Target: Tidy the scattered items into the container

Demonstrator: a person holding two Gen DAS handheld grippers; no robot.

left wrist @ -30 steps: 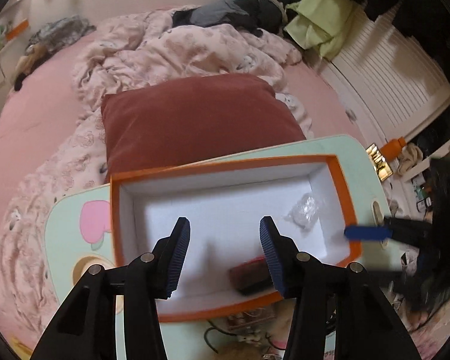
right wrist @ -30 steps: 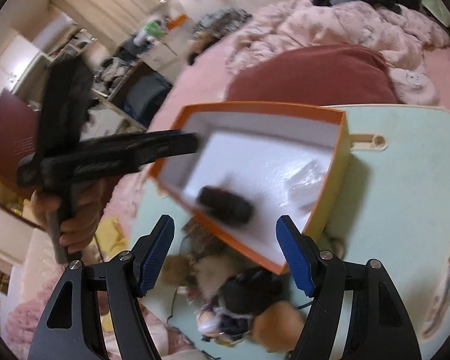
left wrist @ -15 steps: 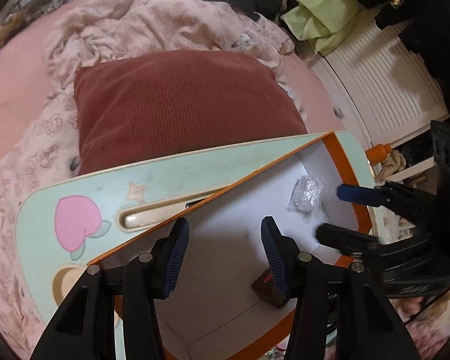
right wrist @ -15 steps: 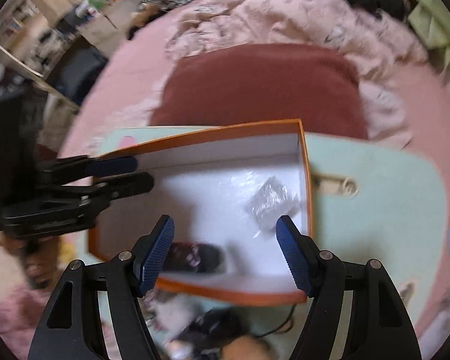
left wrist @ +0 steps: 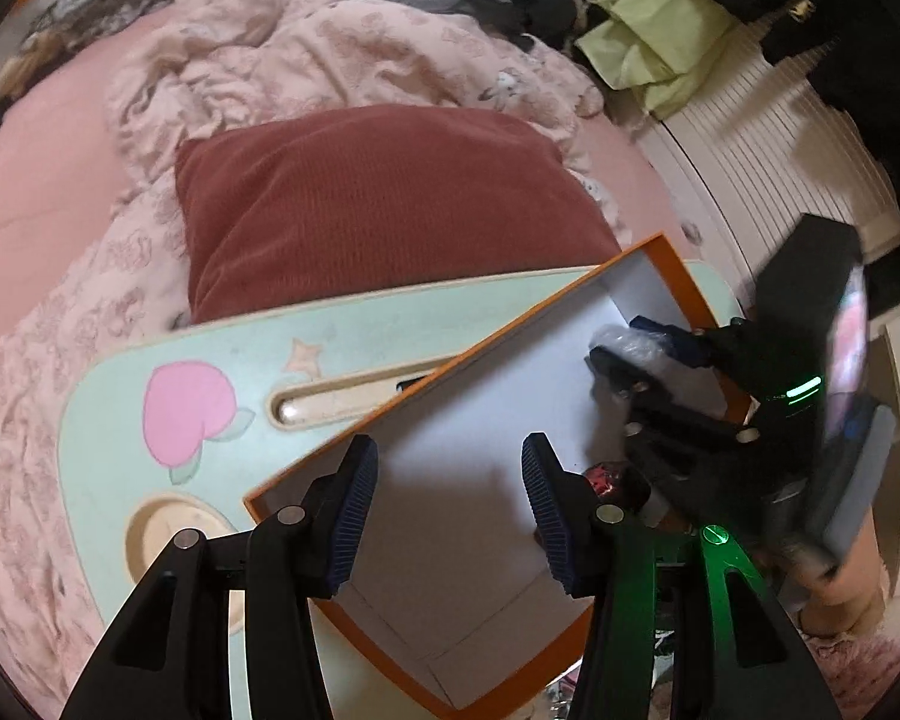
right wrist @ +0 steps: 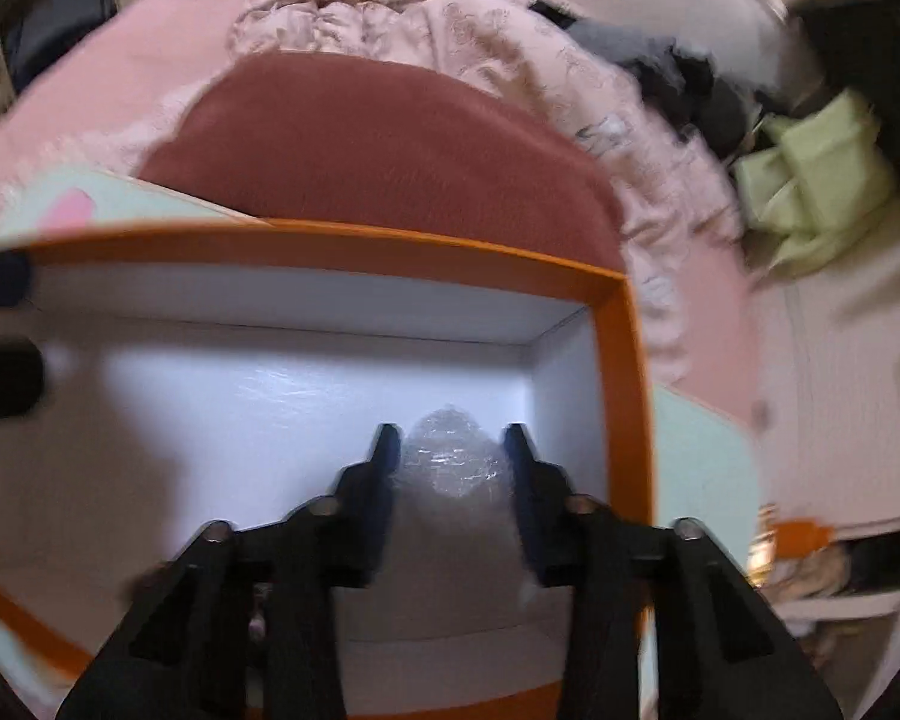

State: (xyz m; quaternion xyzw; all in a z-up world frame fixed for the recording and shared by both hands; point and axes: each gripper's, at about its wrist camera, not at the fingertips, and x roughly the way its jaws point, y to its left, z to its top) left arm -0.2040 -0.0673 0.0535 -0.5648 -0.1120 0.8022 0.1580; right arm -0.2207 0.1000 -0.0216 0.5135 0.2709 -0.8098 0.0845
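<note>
Box (left wrist: 675,264) floor centre free; right gripper (left wrist: 621,339), plastic wad (right wrist: 450,459) crowd far corner.

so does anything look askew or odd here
The orange-rimmed box sits skewed across the mint lap tray. Oddly for tidying, the right gripper, jaws just closing, brackets the crumpled clear wrap already inside it.

I find no readable text, label, brand or number in either wrist view. The mint-green counter (left wrist: 222,354) carries only pictures: a pink peach with green leaves (left wrist: 189,414) and a pale star (left wrist: 304,354), no lettering. The orange-rimmed box (left wrist: 675,264) is plain white inside, unmarked. The screen-like panel at the right edge (left wrist: 847,348) shows a blurred pink image; I cannot make out any characters on it.
</note>
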